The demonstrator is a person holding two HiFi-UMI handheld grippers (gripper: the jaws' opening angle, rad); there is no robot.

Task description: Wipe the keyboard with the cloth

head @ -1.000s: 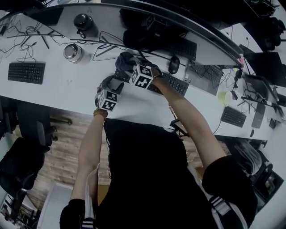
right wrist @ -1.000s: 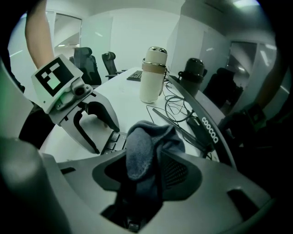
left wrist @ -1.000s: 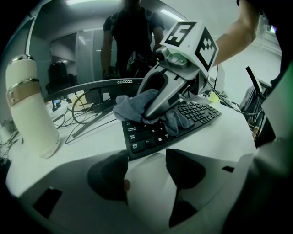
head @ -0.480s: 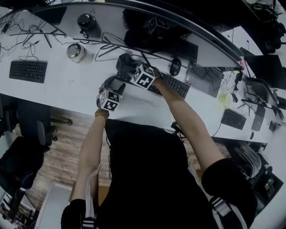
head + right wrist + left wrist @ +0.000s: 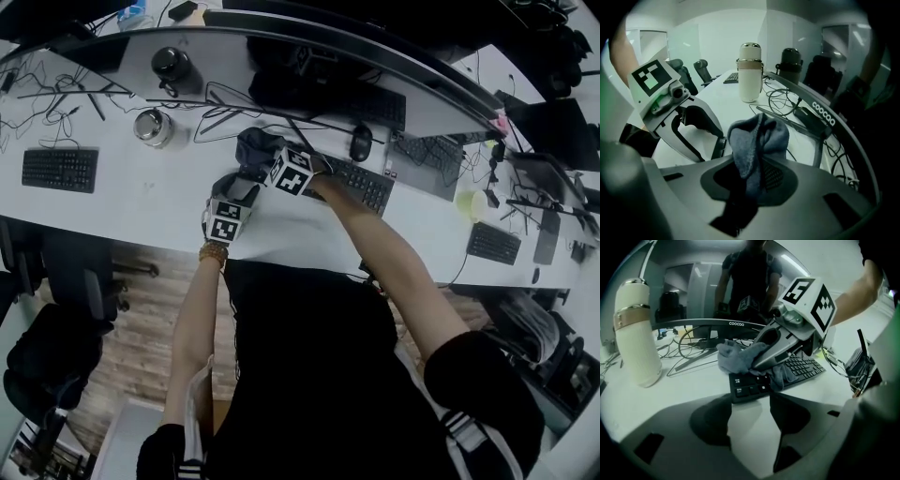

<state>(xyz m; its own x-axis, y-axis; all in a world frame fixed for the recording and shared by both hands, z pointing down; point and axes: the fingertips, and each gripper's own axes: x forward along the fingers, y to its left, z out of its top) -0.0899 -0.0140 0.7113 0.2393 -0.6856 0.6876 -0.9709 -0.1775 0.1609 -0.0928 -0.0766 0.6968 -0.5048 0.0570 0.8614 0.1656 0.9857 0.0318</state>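
keyboard (image 5: 801, 367) | cloth (image 5: 757, 140) bunched on its end, pinched by right gripper (image 5: 752, 176), jaws just been closing, ready to wipe | left gripper (image 5: 750, 399) spread, empty, close by, probably to steady it

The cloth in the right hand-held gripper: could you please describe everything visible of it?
The cloth is grey-blue, soft and fleecy-looking, crumpled into folds. The right hand-held gripper, whose jaws have just been closing, pinches its middle, and a bunch sticks up past the jaws. In the left gripper view it rests on one end of the black keyboard.
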